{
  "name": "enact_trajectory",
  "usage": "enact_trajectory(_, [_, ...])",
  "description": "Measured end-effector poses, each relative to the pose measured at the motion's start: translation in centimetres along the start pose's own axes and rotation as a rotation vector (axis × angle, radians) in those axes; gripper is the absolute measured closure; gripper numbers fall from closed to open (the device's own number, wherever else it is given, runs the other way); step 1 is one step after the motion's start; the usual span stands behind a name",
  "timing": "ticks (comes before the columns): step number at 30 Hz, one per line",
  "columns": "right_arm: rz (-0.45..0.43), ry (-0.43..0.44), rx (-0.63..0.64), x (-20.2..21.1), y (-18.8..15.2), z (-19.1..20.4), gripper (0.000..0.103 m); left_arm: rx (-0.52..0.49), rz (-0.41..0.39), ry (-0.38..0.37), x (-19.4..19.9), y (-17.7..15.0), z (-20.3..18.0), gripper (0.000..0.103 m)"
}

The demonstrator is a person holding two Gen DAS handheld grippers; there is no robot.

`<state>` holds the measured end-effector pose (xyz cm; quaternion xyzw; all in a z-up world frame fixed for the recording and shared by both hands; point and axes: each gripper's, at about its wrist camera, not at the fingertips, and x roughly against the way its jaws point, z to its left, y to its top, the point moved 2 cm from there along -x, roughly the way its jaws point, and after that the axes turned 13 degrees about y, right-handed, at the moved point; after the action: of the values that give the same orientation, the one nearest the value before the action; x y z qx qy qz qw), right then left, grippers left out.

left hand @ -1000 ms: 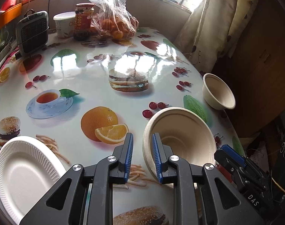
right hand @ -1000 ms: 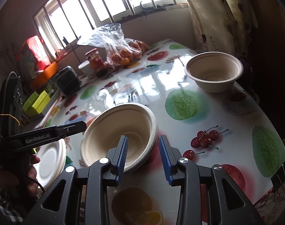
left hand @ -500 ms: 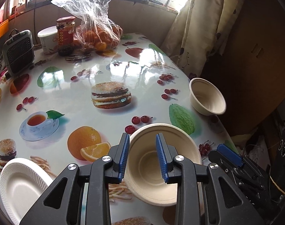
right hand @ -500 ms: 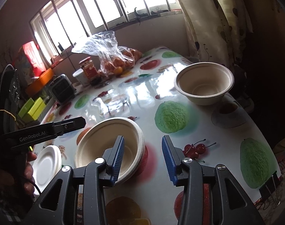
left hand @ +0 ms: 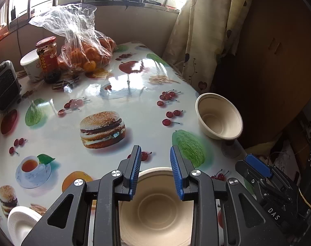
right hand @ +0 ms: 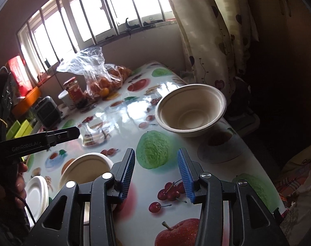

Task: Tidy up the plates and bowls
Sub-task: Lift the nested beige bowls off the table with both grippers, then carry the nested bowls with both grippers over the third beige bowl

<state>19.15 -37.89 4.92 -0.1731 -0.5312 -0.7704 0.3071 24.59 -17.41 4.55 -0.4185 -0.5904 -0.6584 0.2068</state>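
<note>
Left wrist view: left gripper jaws apart, empty, above beige ridged pulp bowl at near bench edge. Right gripper jaws just opening, nothing between. Second bowl by far corner; white fluted plate at left. Glossy fruit-print oilcloth, barred window, curtain

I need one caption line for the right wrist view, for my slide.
Open right gripper above the fruit-print table, facing the far bowl; the near bowl sits left.
</note>
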Motion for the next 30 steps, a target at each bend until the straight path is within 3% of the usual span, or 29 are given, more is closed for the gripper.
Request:
enact_trajectory(14, [-0.055,-0.115,-0.012,-0.4,3.9,-4.3,0.060,-0.055,0.015,-0.049,-3.7,3.8,-3.7,0.073])
enact_trajectory(30, [-0.054,-0.181,-0.067,-2.0,4.6,-8.4,0.060,-0.076,0.060,-0.077,-7.2,6.2,-6.7,0.073])
